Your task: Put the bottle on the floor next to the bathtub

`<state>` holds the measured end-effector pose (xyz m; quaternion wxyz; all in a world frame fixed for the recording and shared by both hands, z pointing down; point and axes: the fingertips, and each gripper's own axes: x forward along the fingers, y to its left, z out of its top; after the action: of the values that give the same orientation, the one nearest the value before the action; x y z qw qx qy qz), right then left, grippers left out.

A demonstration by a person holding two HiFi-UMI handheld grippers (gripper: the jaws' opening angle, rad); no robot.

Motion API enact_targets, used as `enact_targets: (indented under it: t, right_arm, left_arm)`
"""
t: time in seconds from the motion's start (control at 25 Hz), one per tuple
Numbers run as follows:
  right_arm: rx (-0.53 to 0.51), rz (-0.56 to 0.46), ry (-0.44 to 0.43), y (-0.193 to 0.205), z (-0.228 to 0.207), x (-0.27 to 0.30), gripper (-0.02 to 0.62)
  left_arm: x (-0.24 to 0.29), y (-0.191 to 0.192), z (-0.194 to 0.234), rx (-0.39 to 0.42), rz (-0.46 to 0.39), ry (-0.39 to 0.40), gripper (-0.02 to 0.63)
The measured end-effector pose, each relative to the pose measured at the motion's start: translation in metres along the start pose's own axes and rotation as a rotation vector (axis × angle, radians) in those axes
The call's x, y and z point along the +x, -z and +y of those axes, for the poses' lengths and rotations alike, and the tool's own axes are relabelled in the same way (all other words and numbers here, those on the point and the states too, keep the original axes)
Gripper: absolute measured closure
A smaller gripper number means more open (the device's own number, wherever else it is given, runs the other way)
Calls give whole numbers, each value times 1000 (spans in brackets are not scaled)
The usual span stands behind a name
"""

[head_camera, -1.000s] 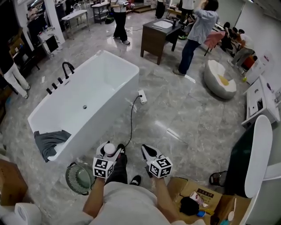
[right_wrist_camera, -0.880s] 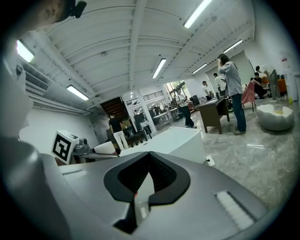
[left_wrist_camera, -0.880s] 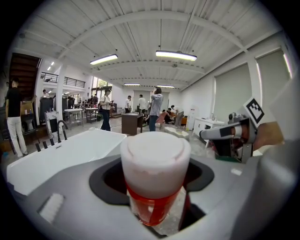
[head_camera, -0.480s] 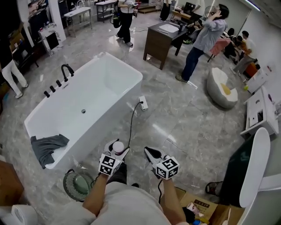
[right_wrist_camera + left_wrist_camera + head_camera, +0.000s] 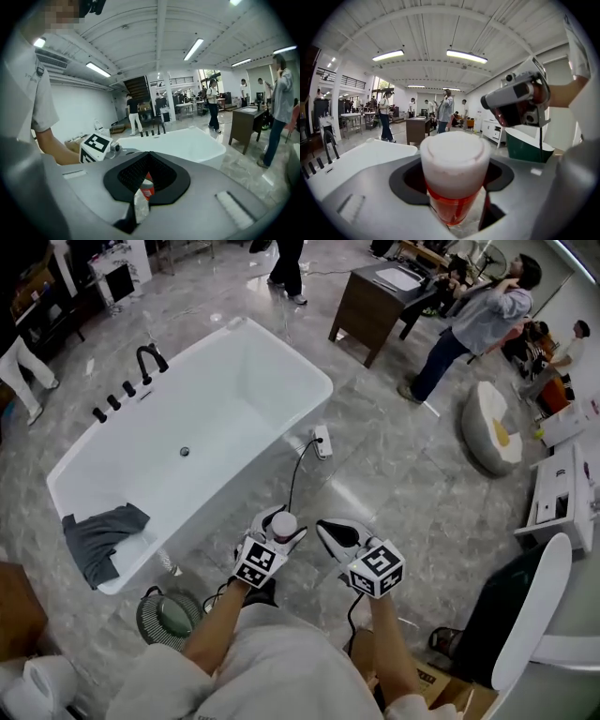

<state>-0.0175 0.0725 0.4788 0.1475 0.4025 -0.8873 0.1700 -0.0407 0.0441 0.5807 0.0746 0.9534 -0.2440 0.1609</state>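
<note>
Head view, looking steeply down: the person stands on the grey marble floor beside the long white bathtub, a gripper in each hand. The left gripper has its fingers clamped on the bottle, which shows here only as a white cap between the two tips. It hangs over the floor just off the tub's near side, not touching either.

The left gripper view gives a better look (it stares straight at the thing): the bottle is upright, with a broad white cap on top and a clear body of red-orange liquid below, and a finger presses in on each side.

The right gripper is level with the left and near it, off to its right. Its fingers are together with nothing held.

A grey cloth is draped over the tub's rim at the left end, and a black tap stands on the far edge. A white power strip lies on the floor by the tub's corner.
</note>
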Motion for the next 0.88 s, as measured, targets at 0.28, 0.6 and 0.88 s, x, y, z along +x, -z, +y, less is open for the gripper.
enact_targets:
  t: [0.28,0.6,0.88]
  right_arm:
    - [-18,167,-22,-4,-20,83,518]
    - [2,387,4,15,-36,132,333]
    - [-25,505,74,21,-72,134,325]
  left_arm:
    - [35,4,39,93,29,25,265]
    - [61,-6,52,160,6,40,264]
    - [92,-9,65,251,49,-36,264]
